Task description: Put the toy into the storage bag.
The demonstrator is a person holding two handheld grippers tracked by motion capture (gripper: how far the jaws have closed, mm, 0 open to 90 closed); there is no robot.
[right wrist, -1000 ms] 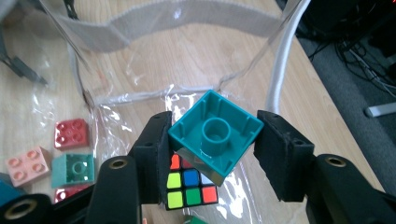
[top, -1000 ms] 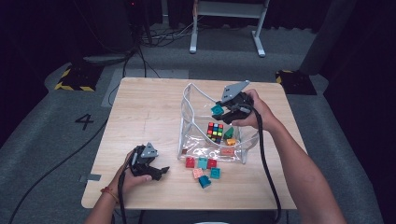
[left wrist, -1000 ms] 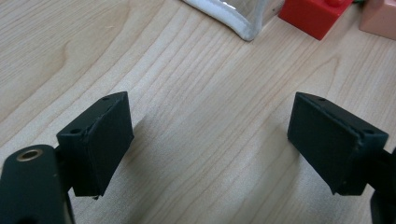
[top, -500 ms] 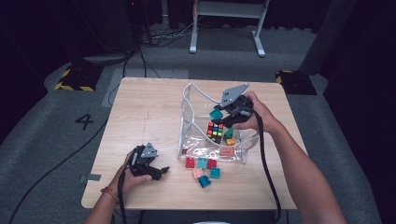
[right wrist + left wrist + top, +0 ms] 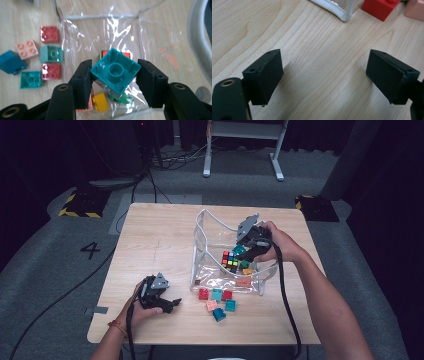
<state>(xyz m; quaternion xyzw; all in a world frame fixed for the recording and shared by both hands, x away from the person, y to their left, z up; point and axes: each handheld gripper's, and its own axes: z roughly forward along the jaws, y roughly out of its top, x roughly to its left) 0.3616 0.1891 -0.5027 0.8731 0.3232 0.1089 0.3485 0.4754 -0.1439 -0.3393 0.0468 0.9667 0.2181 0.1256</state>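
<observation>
Shifted only slightly since the earlier high view: right gripper (image 5: 243, 251) with its teal plastic building brick (image 5: 114, 70), a touch lower over the clear plastic bag (image 5: 212, 245); everything else unmoved. Held hollow side up between both black pads (image 5: 82, 80), jaws part closed and pressing on opposite walls, hanging above the bag's open mouth and the multicoloured puzzle cube (image 5: 230, 261) already inside. Pinched at a diagonal rather than flat on, judging from the right gripper view, so a likely twist or slip out of the pads if the grip loosens unevenly. Possible landing on top of the puzzle cube instead of the bag floor, then a bounce or roll toward the open end. Nearby inside, a yellow brick (image 5: 101, 101) and a green piece (image 5: 123, 99), easy to knock when lowering. Thin film standing up on a white corded rim (image 5: 200, 240), prone to catching a jaw or cable and dragging the whole bag across the wooden surface (image 5: 150, 245). Just outside the mouth, loose bricks: red (image 5: 203, 294), light teal (image 5: 217, 294), pink (image 5: 211, 305) and dark teal (image 5: 219, 315), liable to scatter if the bag slides. Left gripper (image 5: 167, 303) resting on the surface well apart from the bag, jaws apart and empty, giving no steadying hold on the film.
</observation>
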